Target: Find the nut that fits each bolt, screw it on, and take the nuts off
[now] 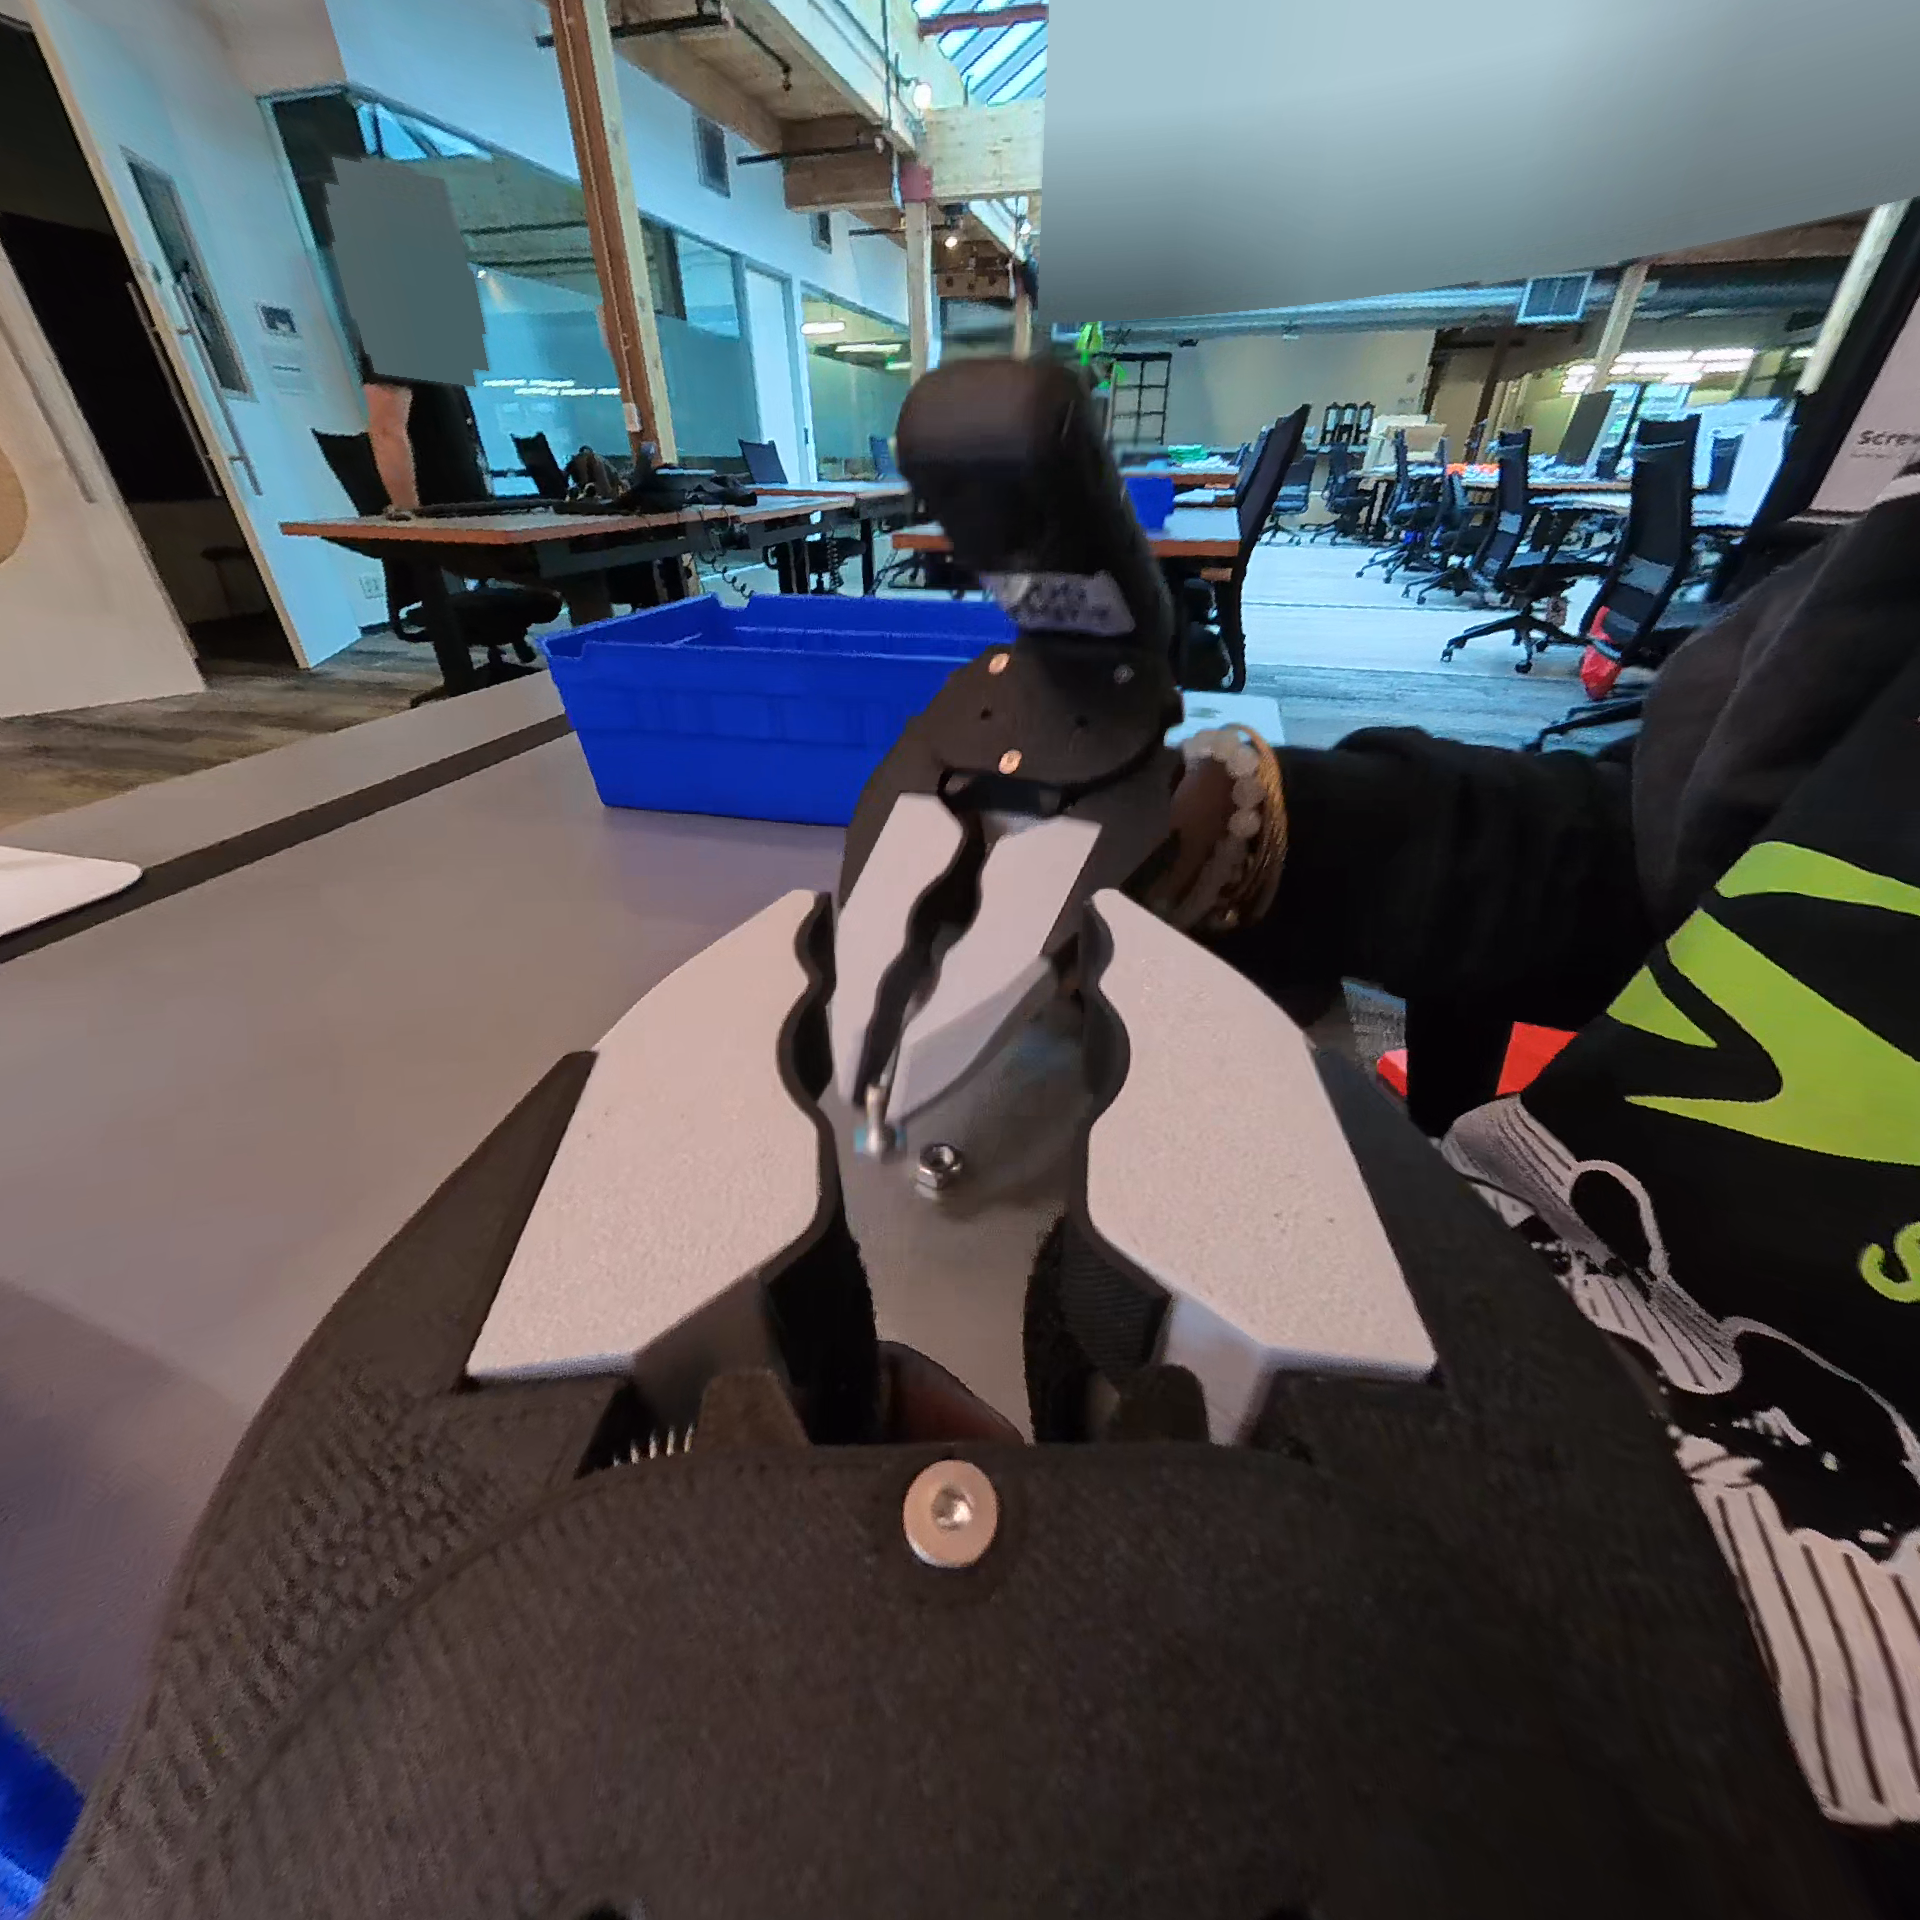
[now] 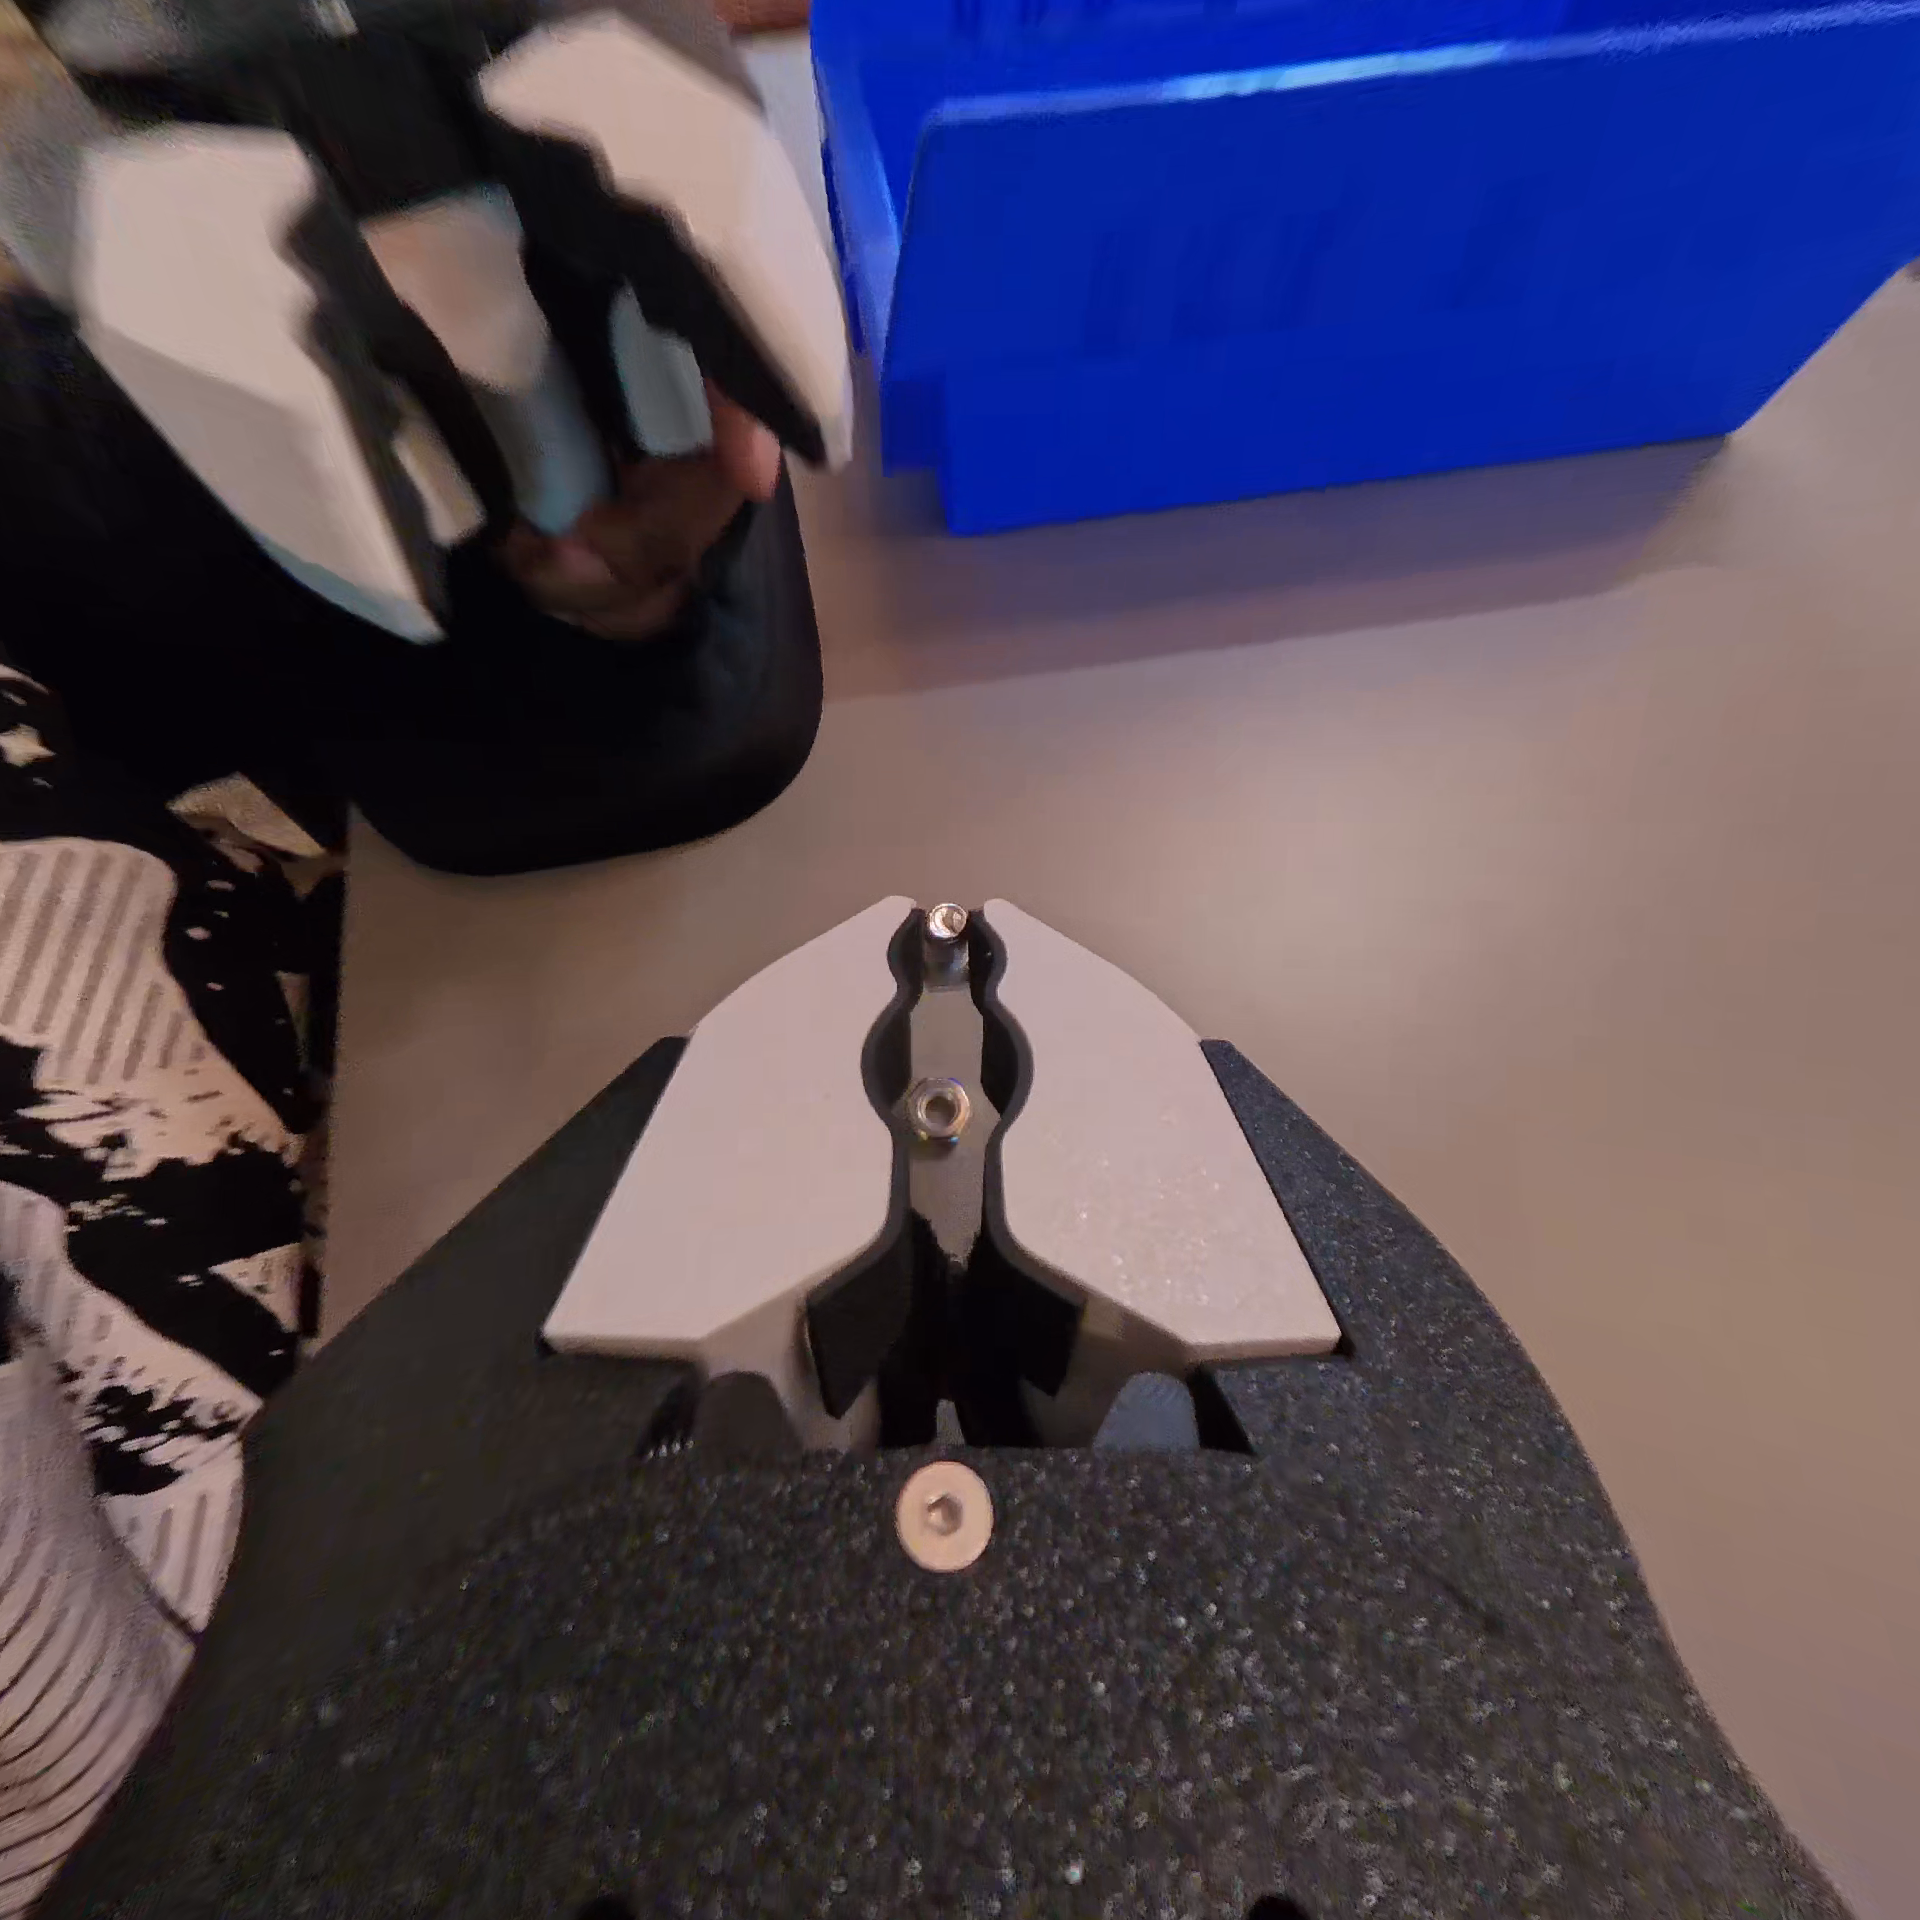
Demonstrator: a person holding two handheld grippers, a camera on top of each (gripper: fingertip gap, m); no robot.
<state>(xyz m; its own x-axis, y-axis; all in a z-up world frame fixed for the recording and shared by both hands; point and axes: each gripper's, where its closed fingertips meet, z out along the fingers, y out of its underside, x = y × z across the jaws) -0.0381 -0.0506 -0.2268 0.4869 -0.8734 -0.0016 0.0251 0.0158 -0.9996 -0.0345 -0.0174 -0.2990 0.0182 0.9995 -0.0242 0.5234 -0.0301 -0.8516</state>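
Bolt (image 2: 947, 940) and nut (image 2: 938, 1113) are both small, hard, smooth steel, light and likely to slip or roll. The right claw (image 2: 948, 920) is closed on the bolt at its very tips, held upright over the grey table (image 2: 1351, 831), with the nut lying loose on the table just below. The left claw (image 1: 951, 1049) stands wide open and empty around them; the nut's flat sides look the safest hold.
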